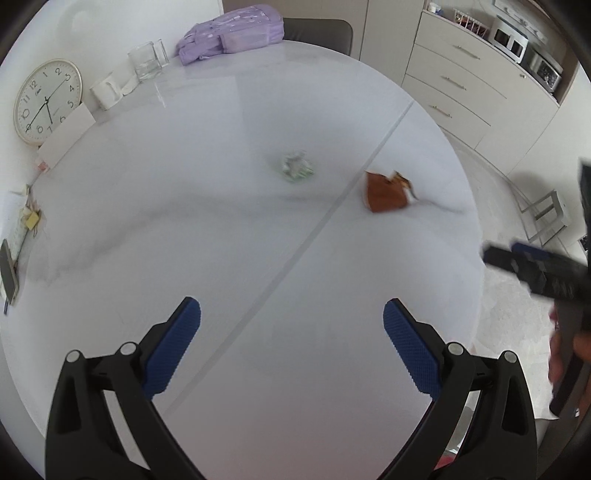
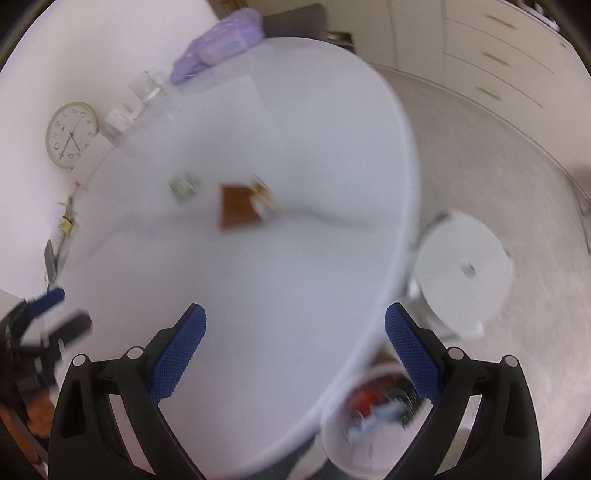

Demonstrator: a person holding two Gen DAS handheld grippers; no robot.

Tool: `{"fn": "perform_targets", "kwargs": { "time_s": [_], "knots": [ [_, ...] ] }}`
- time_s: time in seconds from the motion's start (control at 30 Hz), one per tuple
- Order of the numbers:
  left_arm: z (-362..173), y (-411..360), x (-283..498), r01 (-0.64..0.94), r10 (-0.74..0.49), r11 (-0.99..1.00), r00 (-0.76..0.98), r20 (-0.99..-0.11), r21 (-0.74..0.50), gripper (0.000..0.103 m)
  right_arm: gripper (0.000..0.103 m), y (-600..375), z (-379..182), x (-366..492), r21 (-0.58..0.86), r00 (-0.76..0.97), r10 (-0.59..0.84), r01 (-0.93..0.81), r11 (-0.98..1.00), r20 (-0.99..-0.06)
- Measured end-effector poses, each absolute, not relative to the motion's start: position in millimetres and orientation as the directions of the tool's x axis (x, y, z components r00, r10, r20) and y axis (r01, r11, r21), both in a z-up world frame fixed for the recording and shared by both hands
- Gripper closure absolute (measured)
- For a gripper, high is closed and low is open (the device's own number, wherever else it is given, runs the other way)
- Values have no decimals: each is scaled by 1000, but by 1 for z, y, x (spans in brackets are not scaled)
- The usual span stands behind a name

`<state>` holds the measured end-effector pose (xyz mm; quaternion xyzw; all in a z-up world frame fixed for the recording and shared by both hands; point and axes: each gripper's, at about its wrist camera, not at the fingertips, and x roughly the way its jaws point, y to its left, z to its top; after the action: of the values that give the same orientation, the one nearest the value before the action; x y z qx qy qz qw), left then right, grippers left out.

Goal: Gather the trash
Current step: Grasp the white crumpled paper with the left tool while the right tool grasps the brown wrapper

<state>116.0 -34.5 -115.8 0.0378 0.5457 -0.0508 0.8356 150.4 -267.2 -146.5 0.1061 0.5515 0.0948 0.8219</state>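
Note:
A crumpled green-and-white wrapper [image 1: 296, 167] lies near the middle of the white round table [image 1: 221, 229]. A torn brown wrapper [image 1: 386, 191] lies to its right, past the table's seam. Both show blurred in the right wrist view, the crumpled wrapper [image 2: 183, 186] and the brown wrapper [image 2: 240, 205]. My left gripper [image 1: 291, 321] is open and empty above the near part of the table. My right gripper [image 2: 295, 325] is open and empty over the table's right edge; it also shows in the left wrist view [image 1: 535, 266]. A white bin [image 2: 369, 424] with trash inside stands on the floor below the table edge.
A clock [image 1: 46, 101], a white mug [image 1: 105, 90], glasses [image 1: 146, 62] and a purple bag [image 1: 229, 31] line the far-left rim. A phone [image 1: 9, 273] lies at the left edge. A white stool [image 2: 461, 273] stands right of the table. Drawers [image 1: 461, 85] stand behind.

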Motion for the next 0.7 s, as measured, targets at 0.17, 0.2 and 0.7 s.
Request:
{"fn": "perform_targets", "kwargs": {
  "time_s": [0.17, 0.2, 0.7],
  "knots": [
    [-127, -8, 138, 160, -53, 987, 396, -917, 13, 8, 8, -220, -161, 209, 242, 370, 234, -26, 970, -899],
    [-129, -6, 143, 164, -58, 986, 394, -917, 8, 8, 9, -215, -165, 219, 240, 365, 228, -14, 971, -902],
    [-153, 15, 180, 222, -114, 975, 399, -910, -25, 8, 9, -188, -169, 249, 145, 419, 133, -4, 989, -898]
  ]
}}
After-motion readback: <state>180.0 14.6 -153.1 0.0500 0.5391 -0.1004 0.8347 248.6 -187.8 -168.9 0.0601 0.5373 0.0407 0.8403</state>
